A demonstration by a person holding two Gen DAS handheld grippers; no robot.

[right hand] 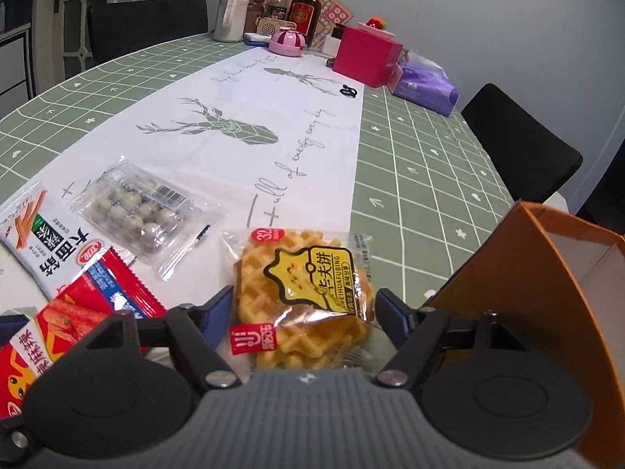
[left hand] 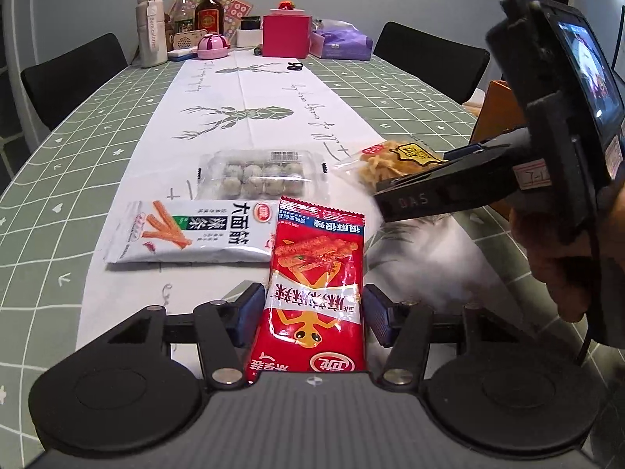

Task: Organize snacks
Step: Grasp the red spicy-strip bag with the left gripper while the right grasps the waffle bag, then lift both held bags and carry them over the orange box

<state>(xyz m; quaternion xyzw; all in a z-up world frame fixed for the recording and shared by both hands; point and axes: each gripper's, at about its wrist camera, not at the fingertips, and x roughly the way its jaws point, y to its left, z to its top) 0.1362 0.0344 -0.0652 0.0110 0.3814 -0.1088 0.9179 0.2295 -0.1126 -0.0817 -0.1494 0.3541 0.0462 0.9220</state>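
The left gripper [left hand: 312, 312] brackets the red foil spicy-strip packet [left hand: 318, 273], blue pads beside its edges; firm clamping cannot be confirmed. The right gripper [right hand: 306, 312] stands apart around the clear-wrapped yellow waffle packet [right hand: 308, 289], beside the orange cardboard box [right hand: 519, 273]. Beyond lie the white strip-snack pouch [left hand: 191, 232] and the clear tray of round balls [left hand: 259, 176].

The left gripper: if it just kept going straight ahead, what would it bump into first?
The left gripper already straddles the red spicy-strip packet; that comes first. Beyond it probably lies the clear tray of round sweets, though depth is unclear.
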